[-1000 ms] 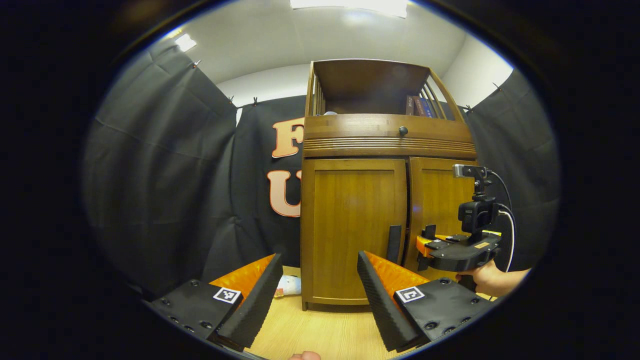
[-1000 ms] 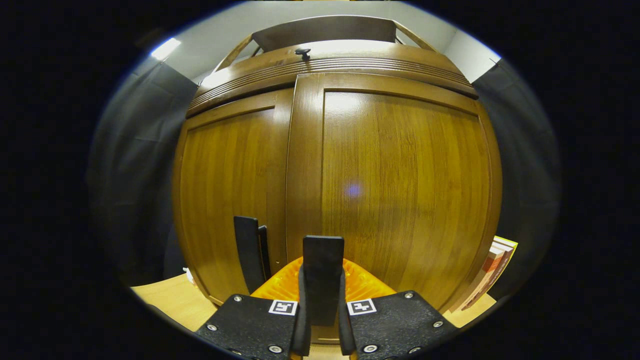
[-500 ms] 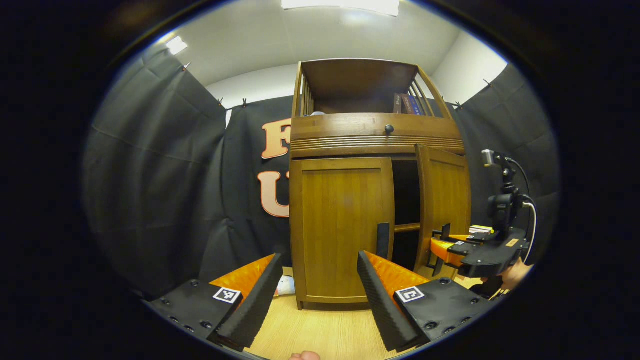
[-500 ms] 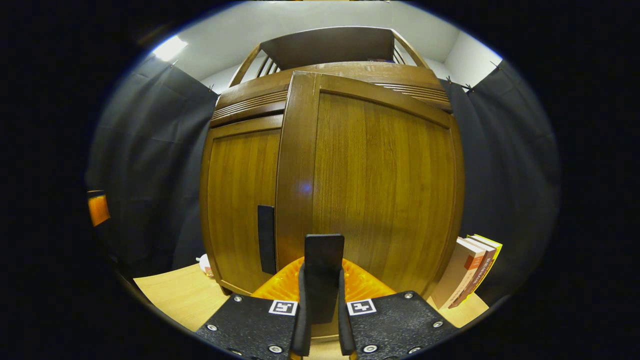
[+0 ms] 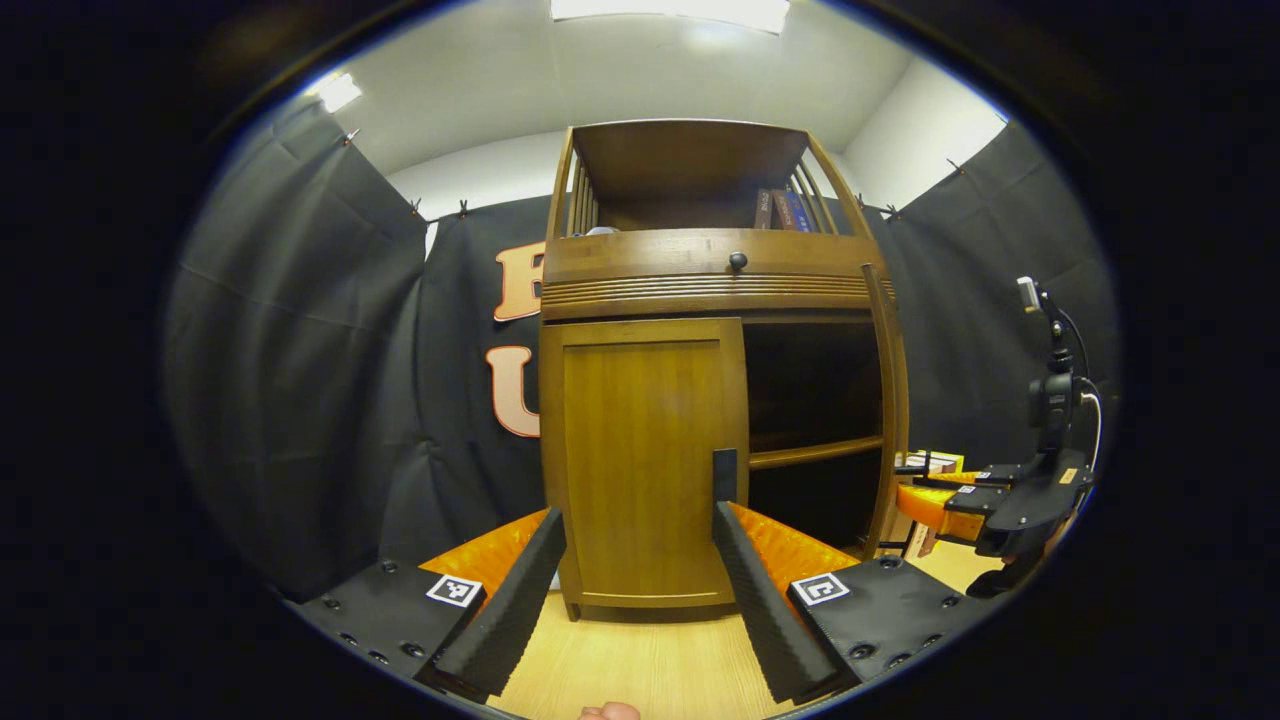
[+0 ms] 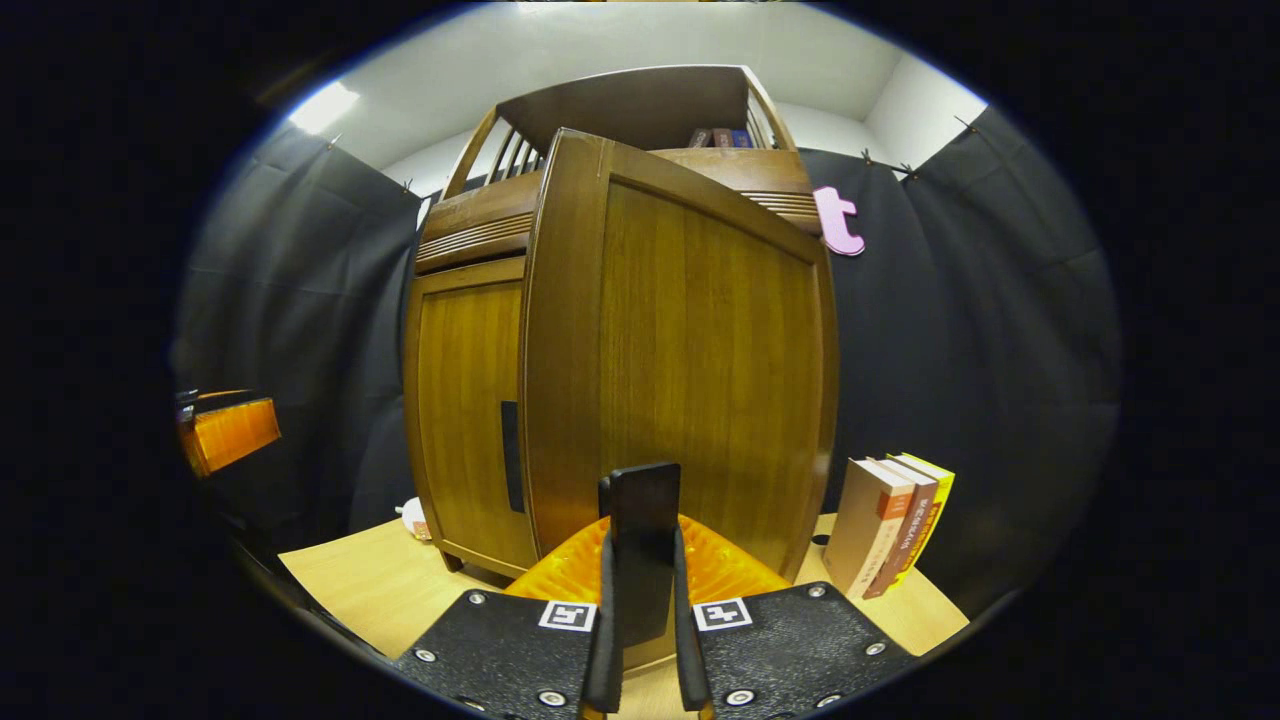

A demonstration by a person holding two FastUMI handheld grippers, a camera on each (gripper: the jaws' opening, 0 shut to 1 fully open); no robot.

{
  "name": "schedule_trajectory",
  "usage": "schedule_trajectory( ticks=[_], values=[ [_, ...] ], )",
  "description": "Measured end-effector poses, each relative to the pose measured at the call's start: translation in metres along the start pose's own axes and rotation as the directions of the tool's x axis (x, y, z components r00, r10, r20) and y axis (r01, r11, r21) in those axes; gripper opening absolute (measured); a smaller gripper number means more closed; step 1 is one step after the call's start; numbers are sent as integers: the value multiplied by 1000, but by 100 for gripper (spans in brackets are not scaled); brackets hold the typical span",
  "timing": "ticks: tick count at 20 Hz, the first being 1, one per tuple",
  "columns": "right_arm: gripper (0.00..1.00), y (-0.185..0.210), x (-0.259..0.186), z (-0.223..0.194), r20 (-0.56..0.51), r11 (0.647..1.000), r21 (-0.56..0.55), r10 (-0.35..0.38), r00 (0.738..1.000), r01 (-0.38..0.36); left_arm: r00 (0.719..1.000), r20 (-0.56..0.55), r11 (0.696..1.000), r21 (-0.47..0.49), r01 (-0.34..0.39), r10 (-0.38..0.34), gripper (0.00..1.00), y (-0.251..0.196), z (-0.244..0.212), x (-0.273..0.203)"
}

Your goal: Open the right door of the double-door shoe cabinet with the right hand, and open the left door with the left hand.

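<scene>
The wooden shoe cabinet (image 5: 700, 280) stands ahead on a light wood surface. Its left door (image 5: 640, 460) is closed, with a dark upright handle (image 5: 724, 475) at its inner edge. My left gripper (image 5: 635, 590) hangs open in front of that door, a little short of it. The right door (image 5: 888, 400) stands swung out, edge-on in the left gripper view, baring a dark interior with a shelf (image 5: 815, 453). In the right gripper view, the right door (image 6: 690, 370) faces me and my right gripper (image 6: 645, 600) is shut on its dark handle (image 6: 645, 510).
Several books (image 6: 890, 525) stand upright on the surface right of the cabinet. More books (image 5: 780, 210) sit in the cabinet's top shelf above a drawer knob (image 5: 738, 261). A small white object (image 6: 412, 518) lies by the cabinet's left foot. Black cloth walls surround the booth.
The right door went from shut to wide open, pulled outward by my right gripper on its handle. My left gripper stayed open and shifted only slightly.
</scene>
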State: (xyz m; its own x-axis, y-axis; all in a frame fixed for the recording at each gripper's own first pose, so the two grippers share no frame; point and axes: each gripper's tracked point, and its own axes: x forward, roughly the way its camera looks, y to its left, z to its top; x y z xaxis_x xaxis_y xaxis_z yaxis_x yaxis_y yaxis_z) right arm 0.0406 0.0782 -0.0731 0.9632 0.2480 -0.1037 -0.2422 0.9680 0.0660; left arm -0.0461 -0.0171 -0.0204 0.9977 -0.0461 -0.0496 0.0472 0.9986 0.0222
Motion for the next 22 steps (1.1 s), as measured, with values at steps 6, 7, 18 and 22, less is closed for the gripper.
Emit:
schedule_trajectory(
  ticks=[6, 7, 18, 22],
  values=[
    [15, -25, -21, 0, -12, 999, 33, -32, 999, 32, 999, -6, 999, 5, 32, -32, 94, -24, -4, -2],
    [13, -29, -22, -1, -16, 999, 24, -32, 999, 32, 999, -7, 999, 1, 36, -36, 94, -27, -4, -2],
    [19, -80, -52, 1, -5, 996, 51, -79, 997, 79, 999, -42, 1000, -16, 26, -27, 94, -39, -21, -7],
    [8, -98, -57, 0, -7, 994, 55, -90, 996, 91, 998, -66, 1000, -25, 18, -20, 94, -40, -30, -6]
  ],
)
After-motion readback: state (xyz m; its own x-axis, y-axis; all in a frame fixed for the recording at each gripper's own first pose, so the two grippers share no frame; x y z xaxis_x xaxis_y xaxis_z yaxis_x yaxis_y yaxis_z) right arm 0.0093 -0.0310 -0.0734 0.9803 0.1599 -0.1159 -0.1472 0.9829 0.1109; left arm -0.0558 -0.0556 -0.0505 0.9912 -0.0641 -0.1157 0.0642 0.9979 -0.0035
